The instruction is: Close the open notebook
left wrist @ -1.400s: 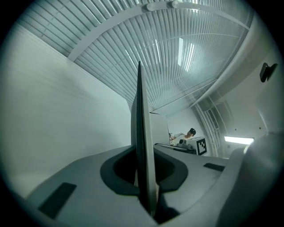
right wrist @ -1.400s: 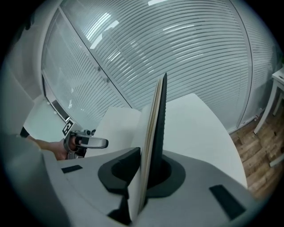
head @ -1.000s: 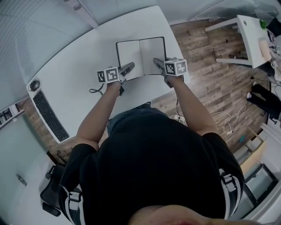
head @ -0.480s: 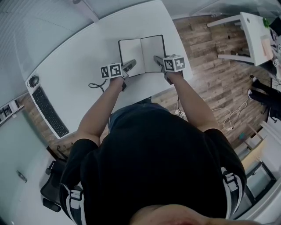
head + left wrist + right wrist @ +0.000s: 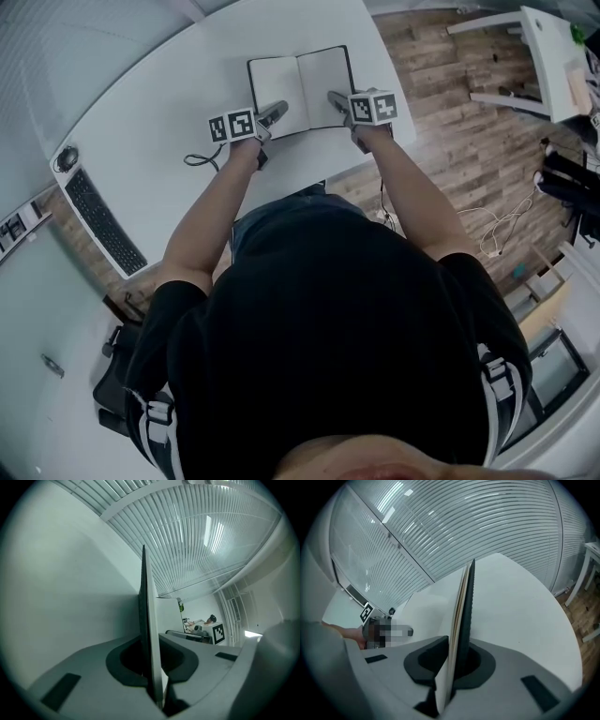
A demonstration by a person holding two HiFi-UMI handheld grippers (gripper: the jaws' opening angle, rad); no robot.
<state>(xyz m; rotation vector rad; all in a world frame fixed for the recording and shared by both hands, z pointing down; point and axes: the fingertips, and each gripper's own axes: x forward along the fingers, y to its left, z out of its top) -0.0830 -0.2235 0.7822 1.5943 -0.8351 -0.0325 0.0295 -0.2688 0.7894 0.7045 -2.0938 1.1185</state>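
The black-covered notebook (image 5: 300, 86) is spread open, blank white pages up, at the white table's (image 5: 159, 103) near right part. My left gripper (image 5: 273, 113) is shut on the near edge of its left half, and my right gripper (image 5: 336, 99) is shut on the near edge of its right half. In the left gripper view the left half (image 5: 149, 634) runs edge-on between the jaws of the left gripper (image 5: 153, 679). The right gripper view shows the right half (image 5: 462, 620), cover and pages, pinched in the right gripper (image 5: 451, 670).
A black keyboard (image 5: 103, 225) and a mouse (image 5: 66, 157) lie at the table's left end. A dark cable (image 5: 202, 157) curls beside my left gripper. The table's right edge drops to wooden floor (image 5: 450, 141); a small white side table (image 5: 548, 56) stands beyond.
Both grippers have sunk a little with the notebook's two halves still pinched. The notebook stays spread open.
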